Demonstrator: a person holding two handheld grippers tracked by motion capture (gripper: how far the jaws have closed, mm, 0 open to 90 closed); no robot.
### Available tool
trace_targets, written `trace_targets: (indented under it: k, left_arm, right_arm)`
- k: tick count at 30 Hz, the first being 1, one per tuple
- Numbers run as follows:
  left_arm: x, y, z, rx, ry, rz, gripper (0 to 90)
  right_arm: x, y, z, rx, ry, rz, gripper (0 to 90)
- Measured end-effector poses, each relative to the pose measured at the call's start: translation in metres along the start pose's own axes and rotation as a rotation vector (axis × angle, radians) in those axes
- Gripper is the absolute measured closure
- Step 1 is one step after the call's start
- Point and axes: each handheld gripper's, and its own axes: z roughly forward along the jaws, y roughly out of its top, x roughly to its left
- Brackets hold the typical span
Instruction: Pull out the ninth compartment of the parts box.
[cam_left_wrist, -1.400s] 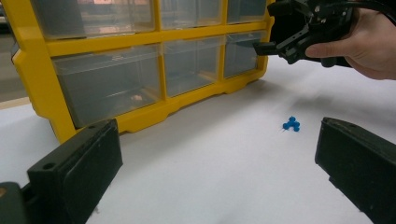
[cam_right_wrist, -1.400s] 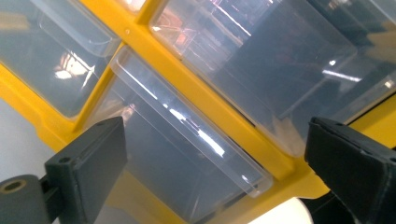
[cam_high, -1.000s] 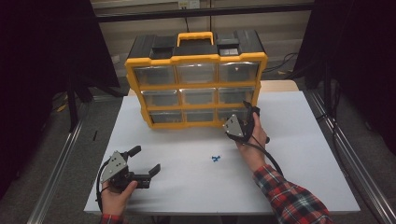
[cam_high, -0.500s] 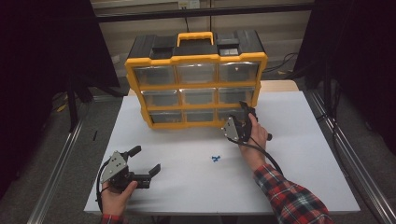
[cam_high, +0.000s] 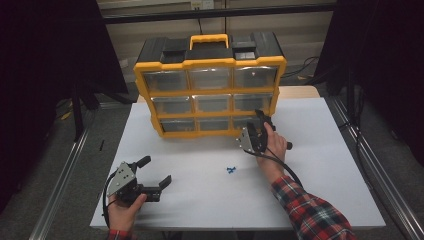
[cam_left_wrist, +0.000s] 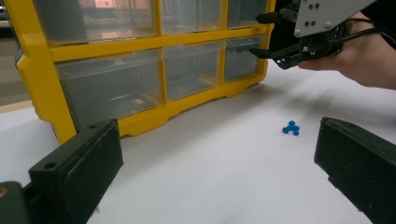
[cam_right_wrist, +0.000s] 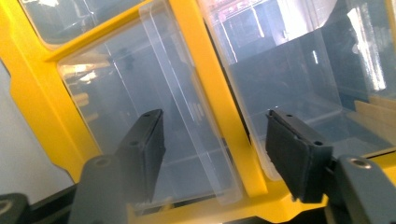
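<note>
Closing jaws of right gripper (cam_high: 258, 121) straddle organizer (cam_high: 210, 95) drawer (cam_high: 248, 121); blue pins (cam_high: 230, 170) nearby.

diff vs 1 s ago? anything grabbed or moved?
The right gripper has just been closing its jaws at the bottom-right drawer of the yellow organizer; in the right gripper view the pads straddle a yellow divider without pressing it, so nothing is gripped. Unchanged: the left gripper rests open on the table, the blue pieces lie where they were, and the drawers are shut.

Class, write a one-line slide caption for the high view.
Right claw at the organizer's bottom-right drawer; left claw open over the table.
</note>
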Motion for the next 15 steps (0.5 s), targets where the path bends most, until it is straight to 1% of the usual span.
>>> trace_targets:
  k: [1,4,5,6,7,9,10,11,12,13,14,15]
  left_arm:
    - [0.0001,-0.0001,0.0,0.0,-0.001,-0.001,0.9]
    - [0.0005,-0.0002,-0.0002,0.001,-0.001,0.001,0.9]
    - [0.0023,0.0001,-0.0016,0.019,-0.004,0.026,0.9]
    - [0.002,0.0,-0.0013,0.014,-0.001,0.02,0.9]
    - [0.0021,0.0,-0.0014,0.016,-0.001,0.021,0.9]
    - [0.0022,0.0001,-0.0017,0.016,-0.001,0.024,0.9]
    - [0.0035,0.0005,-0.0026,0.033,0.001,0.046,0.9]
    - [-0.0007,-0.0003,0.0004,-0.015,0.003,-0.018,0.9]
    - [0.0003,-0.0003,-0.0003,-0.003,0.004,-0.005,0.9]
    - [0.0003,-0.0003,-0.0003,-0.003,0.004,-0.005,0.9]
    - [0.0004,-0.0004,-0.0004,-0.003,0.004,-0.006,0.9]
    - [-0.0001,-0.0005,-0.0001,-0.01,0.004,-0.018,0.9]
  right_arm:
    - [0.0001,-0.0005,-0.0002,0.006,-0.006,-0.011,40.8]
    - [-0.0003,-0.0007,0.0001,0.002,-0.017,-0.009,42.2]
    - [-0.0004,-0.0006,-0.0001,0.002,-0.02,-0.017,43.5]
    - [-0.0007,-0.0004,-0.0002,0.001,-0.019,-0.028,44.0]
    - [-0.0007,-0.0004,-0.0002,0.001,-0.019,-0.028,44.0]
    - [0.0007,0.0001,-0.0001,0.002,-0.02,-0.049,45.7]
    - [-0.0002,-0.0003,0.0004,-0.003,-0.019,-0.074,46.4]
    - [-0.0002,-0.0003,0.0004,-0.003,-0.019,-0.074,46.4]
    - [0.0019,0.0,0.0007,0.004,-0.02,-0.056,47.0]
    - [0.0019,0.0,0.0007,0.004,-0.02,-0.056,47.0]
    - [0.0019,0.0004,0.0011,0.0,-0.023,-0.082,49.0]
    - [0.0025,0.0004,0.0012,-0.004,-0.019,-0.083,49.9]
